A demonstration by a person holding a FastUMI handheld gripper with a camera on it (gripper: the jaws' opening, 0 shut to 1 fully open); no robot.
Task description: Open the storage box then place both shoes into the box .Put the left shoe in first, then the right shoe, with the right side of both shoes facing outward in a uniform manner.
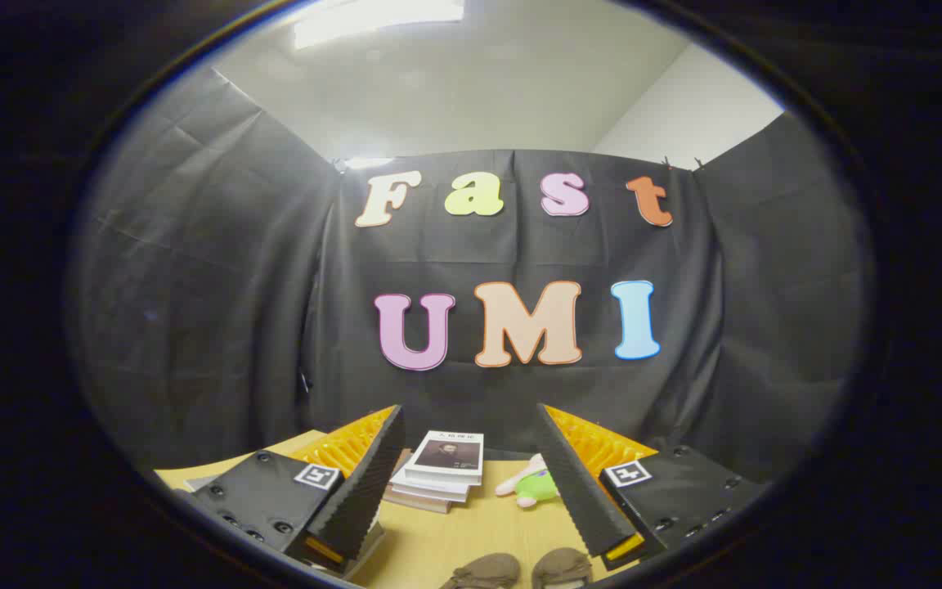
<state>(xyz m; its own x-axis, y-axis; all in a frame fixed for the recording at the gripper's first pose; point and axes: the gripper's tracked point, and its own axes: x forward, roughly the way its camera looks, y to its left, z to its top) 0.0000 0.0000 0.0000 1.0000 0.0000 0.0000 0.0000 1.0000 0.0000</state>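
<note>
Two brown shoes sit side by side on the wooden table [479,528], low between my fingers: the left one [483,570] and the right one [562,567]; just their tops show. My gripper [468,417] is held high above them, pointing at the far wall, open, with nothing between its fingers [369,483].
A stack of books [441,468] lies on the table beyond the shoes, between the fingers. To its right lies a small plush toy [530,486], green and pink. Black cloth walls close in the table on three sides.
</note>
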